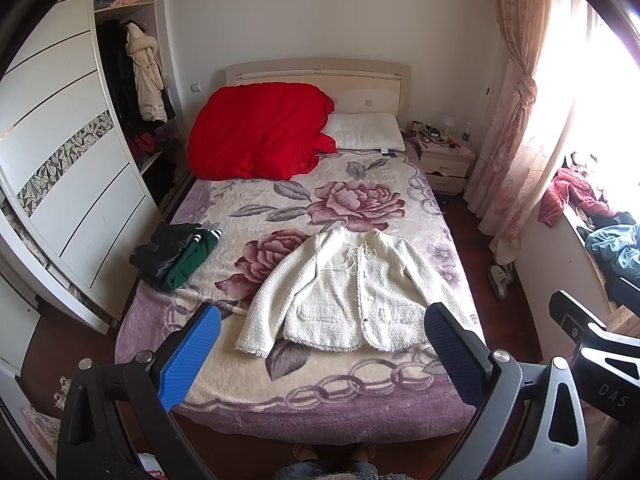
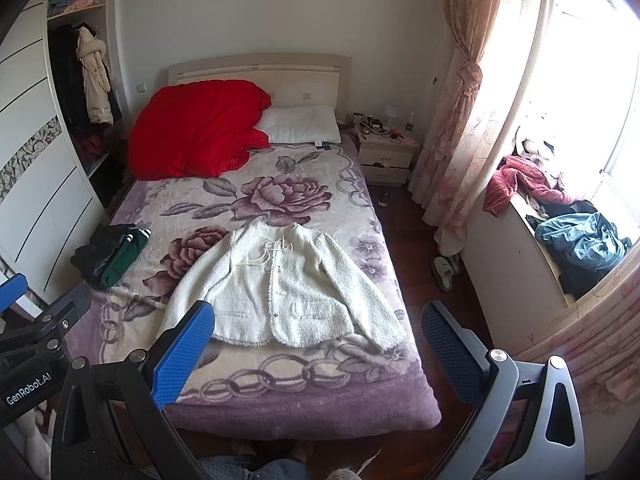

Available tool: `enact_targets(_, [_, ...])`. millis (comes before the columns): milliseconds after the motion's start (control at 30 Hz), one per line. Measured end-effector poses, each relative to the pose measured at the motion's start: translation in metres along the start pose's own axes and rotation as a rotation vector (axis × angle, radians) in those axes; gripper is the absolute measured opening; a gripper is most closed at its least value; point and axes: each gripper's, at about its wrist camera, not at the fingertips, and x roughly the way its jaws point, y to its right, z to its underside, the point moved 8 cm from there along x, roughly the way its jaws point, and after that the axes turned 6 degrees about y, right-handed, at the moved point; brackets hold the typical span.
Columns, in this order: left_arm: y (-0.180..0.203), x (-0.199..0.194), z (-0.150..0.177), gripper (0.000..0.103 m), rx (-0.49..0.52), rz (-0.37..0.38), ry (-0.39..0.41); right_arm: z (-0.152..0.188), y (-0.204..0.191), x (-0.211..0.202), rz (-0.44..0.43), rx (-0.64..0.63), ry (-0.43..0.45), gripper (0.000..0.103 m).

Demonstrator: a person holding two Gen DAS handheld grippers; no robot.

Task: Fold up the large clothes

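A white fuzzy jacket (image 1: pixel 352 292) lies spread flat, front up, sleeves out, on the near half of the floral bed (image 1: pixel 280 384). It also shows in the right wrist view (image 2: pixel 280 292). My left gripper (image 1: pixel 324 320) is open and empty, held above the foot of the bed, short of the jacket. My right gripper (image 2: pixel 318 320) is open and empty, also high above the bed's (image 2: pixel 280 392) near edge. The right gripper's body shows at the right of the left wrist view (image 1: pixel 592 344).
A pile of folded dark and green clothes (image 1: pixel 176 254) sits at the bed's left edge. A red quilt (image 1: pixel 260 132) and white pillow (image 1: pixel 368 132) lie at the head. A wardrobe (image 1: pixel 72 184) stands left, a nightstand (image 1: pixel 444 160) and a clothes-strewn window ledge (image 2: pixel 560 232) right. Slippers (image 2: pixel 444 272) lie on the floor.
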Motion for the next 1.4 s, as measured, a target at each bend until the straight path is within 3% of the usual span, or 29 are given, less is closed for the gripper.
enact_targets(433, [-0.005, 0.005, -0.002, 0.103, 0.008, 0.013, 0.004, -0.002, -0.003, -0.002, 0.002, 0.01, 0.003, 0.103])
enact_targets(600, [-0.02, 0.055, 0.0, 0.103, 0.005, 0.005, 0.02, -0.007, 0.008, 0.027, 0.008, 0.097, -0.044, 0.103])
enact_targets(700, [-0.026, 0.093, 0.01, 0.103, 0.042, -0.028, 0.018, 0.007, 0.027, 0.071, 0.032, 0.18, -0.104, 0.103])
enact_targets(800, [-0.029, 0.145, 0.026, 0.103, 0.076, -0.058, 0.005, 0.037, 0.059, 0.127, 0.111, 0.269, -0.179, 0.103])
enact_targets(1000, [-0.027, 0.259, 0.083, 0.103, 0.084, -0.121, -0.139, 0.125, 0.148, 0.251, 0.203, 0.453, -0.354, 0.103])
enact_targets(1067, [-0.024, 0.29, 0.102, 0.103, 0.085, -0.158, -0.189, 0.161, 0.18, 0.295, 0.218, 0.512, -0.393, 0.093])
enact_targets(1133, [-0.022, 0.32, 0.12, 0.103, 0.091, -0.204, -0.233, 0.201, 0.21, 0.343, 0.227, 0.563, -0.446, 0.057])
enact_targets(1167, [-0.02, 0.333, 0.129, 0.103, 0.09, -0.228, -0.253, 0.225, 0.226, 0.371, 0.233, 0.585, -0.492, 0.054])
enact_targets(1300, [-0.008, 0.381, 0.162, 0.103, 0.098, -0.296, -0.321, 0.302, 0.275, 0.466, 0.208, 0.691, -0.614, 0.054])
enact_targets(1400, [0.004, 0.421, 0.191, 0.103, 0.092, -0.333, -0.376, 0.348, 0.307, 0.53, 0.176, 0.791, -0.67, 0.064])
